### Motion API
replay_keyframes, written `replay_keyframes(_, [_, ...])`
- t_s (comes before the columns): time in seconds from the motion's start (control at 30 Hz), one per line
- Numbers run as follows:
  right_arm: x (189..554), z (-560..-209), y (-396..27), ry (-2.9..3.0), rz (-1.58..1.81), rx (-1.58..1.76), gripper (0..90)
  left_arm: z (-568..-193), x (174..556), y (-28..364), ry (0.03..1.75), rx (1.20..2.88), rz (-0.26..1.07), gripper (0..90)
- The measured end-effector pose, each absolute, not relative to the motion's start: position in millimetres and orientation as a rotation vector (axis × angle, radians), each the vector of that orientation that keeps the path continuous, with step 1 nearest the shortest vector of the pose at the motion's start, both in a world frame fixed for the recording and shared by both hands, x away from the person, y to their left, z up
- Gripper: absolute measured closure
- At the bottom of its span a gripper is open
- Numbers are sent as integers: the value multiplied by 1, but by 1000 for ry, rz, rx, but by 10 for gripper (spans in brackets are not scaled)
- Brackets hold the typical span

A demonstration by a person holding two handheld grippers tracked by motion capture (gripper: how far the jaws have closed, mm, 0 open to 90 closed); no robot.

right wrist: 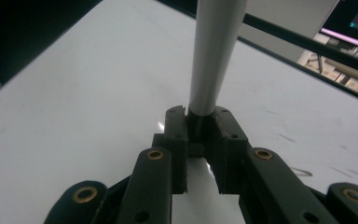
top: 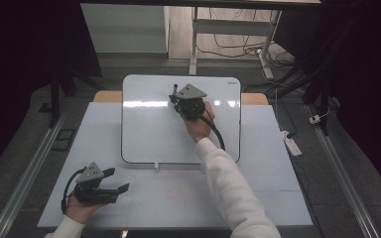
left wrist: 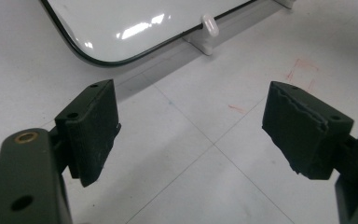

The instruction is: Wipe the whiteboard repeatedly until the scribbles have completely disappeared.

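A white whiteboard [top: 149,134] lies flat on the pale table [top: 178,198]. Over its upper middle, my right gripper [top: 176,101] is shut on a slim grey marker [top: 174,89] whose body sticks out beyond the jaws. In the right gripper view the marker [right wrist: 214,56] is pinched between the pads of the right gripper [right wrist: 199,119] just above the whiteboard [right wrist: 74,93]. At the table's front left, my left gripper [top: 116,181] rests open. Its view shows the left gripper [left wrist: 191,126] with nothing between the wide jaws and the whiteboard's corner [left wrist: 121,23] beyond.
A small white clip [top: 156,166] sits at the whiteboard's near edge, also seen as the clip [left wrist: 209,25] in the left gripper view. Faint red marks [left wrist: 303,70] stain the table. A power strip [top: 292,144] and cables lie on the floor to the right.
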State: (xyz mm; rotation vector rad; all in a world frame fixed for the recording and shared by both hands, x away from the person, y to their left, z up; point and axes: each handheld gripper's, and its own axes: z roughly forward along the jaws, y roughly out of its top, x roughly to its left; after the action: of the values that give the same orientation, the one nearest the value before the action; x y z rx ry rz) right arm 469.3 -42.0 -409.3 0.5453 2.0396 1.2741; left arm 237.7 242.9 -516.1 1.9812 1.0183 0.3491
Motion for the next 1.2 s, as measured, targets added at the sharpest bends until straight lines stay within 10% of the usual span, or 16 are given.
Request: replay_keyframes(1.2, [463,-413,-99,1813,1342,867,771,-514,237,243,1011,1964,341,196])
